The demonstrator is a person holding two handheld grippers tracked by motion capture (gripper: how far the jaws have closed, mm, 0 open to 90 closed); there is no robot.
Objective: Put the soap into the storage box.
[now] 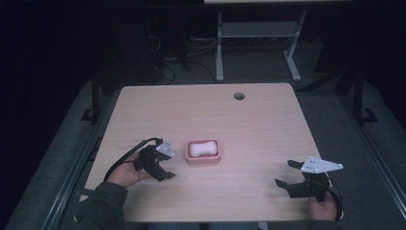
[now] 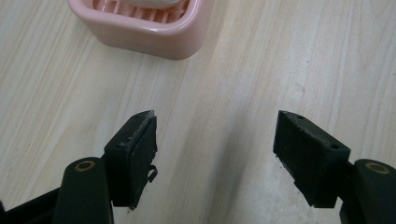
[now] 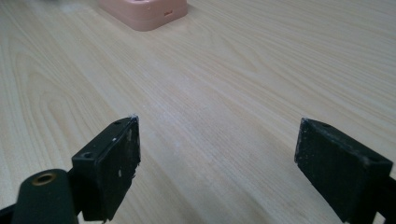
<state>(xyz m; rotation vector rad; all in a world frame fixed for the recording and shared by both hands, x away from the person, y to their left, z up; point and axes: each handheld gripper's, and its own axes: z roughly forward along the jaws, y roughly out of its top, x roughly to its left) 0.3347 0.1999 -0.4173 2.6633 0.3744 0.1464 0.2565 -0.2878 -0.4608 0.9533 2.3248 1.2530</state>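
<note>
On the table (image 1: 249,124), pink soap dish (image 1: 203,152) with white soap (image 1: 201,148) sits beside the released left hand-held gripper (image 1: 165,168); right hand-held gripper (image 1: 286,173) also released, well apart

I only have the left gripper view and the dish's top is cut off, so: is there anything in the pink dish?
Observer: Yes, the high view shows a white soap bar lying in the pink soap dish.
Operator: Where is the other gripper?
Observer: The right gripper is near the table's front right corner, well apart from the dish.
Operator: Is it open?
Observer: Yes, its jaws stand wide apart with nothing between them, like those of the left gripper.
</note>
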